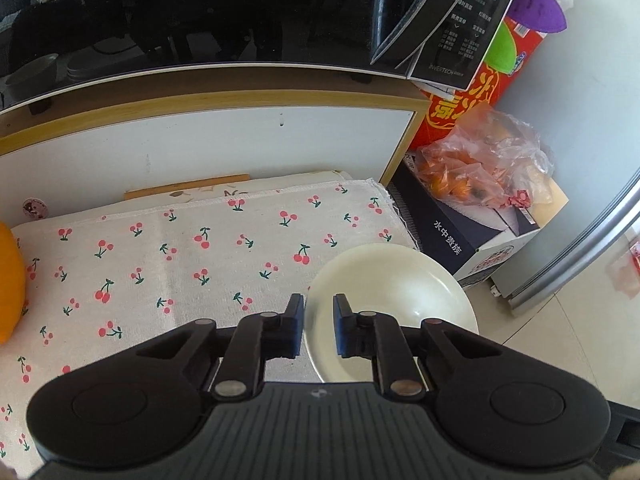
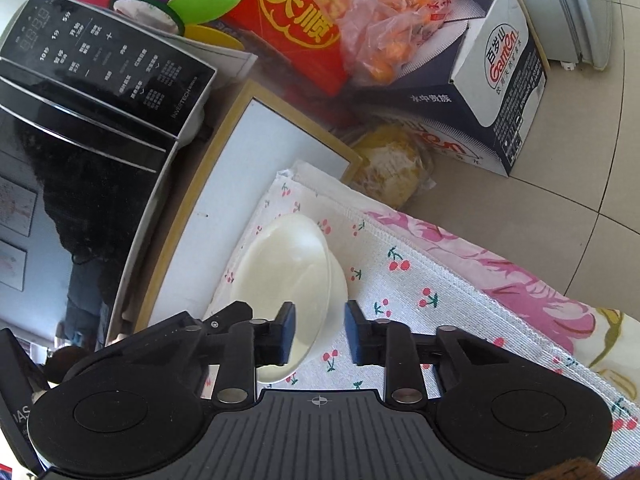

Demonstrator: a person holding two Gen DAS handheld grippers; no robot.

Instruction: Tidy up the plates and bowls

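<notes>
A white bowl (image 1: 394, 300) sits at the right edge of the cherry-print cloth (image 1: 180, 260). My left gripper (image 1: 318, 328) is open, its jaws straddling the bowl's near-left rim without closing on it. In the right wrist view the same white bowl (image 2: 288, 276) appears tilted on the cloth (image 2: 400, 292). My right gripper (image 2: 320, 332) is open, its jaws either side of the bowl's near rim. The left gripper's tip shows as a black piece (image 2: 230, 312) at the bowl's left edge.
A black microwave (image 1: 200, 12) stands on a wooden shelf (image 1: 240, 98) behind the cloth. An orange object (image 1: 10, 284) lies at the far left. A boxed carton (image 2: 496, 92), a bag of oranges (image 2: 384, 20) and a red box (image 2: 288, 16) stand beside the table.
</notes>
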